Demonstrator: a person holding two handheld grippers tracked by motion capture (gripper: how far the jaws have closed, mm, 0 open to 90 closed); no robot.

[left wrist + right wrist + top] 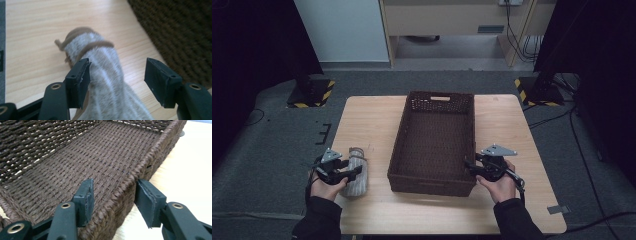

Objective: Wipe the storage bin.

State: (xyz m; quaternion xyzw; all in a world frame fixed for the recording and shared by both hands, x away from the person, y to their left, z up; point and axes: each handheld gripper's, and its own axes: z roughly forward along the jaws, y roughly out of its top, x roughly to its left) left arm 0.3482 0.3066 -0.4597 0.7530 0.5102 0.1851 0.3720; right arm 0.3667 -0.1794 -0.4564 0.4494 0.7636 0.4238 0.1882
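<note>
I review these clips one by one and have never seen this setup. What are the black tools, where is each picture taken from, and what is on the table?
A person holds a two-jaw gripper in each hand. The high view looks down on a wooden table; each gripper view rides on its own gripper.

On the table stand a dark woven basket and, to its left, a grey rolled cloth tied with brown cord.

The left gripper straddles the cloth, jaws apart, one pad touching it. The right gripper straddles the basket's wall, not yet clamped.

Two black stands (pixel 309 82) with yellow-black striped bases flank the wooden table (pixel 372 120); cables (pixel 522 45), apparently, trail behind.
</note>
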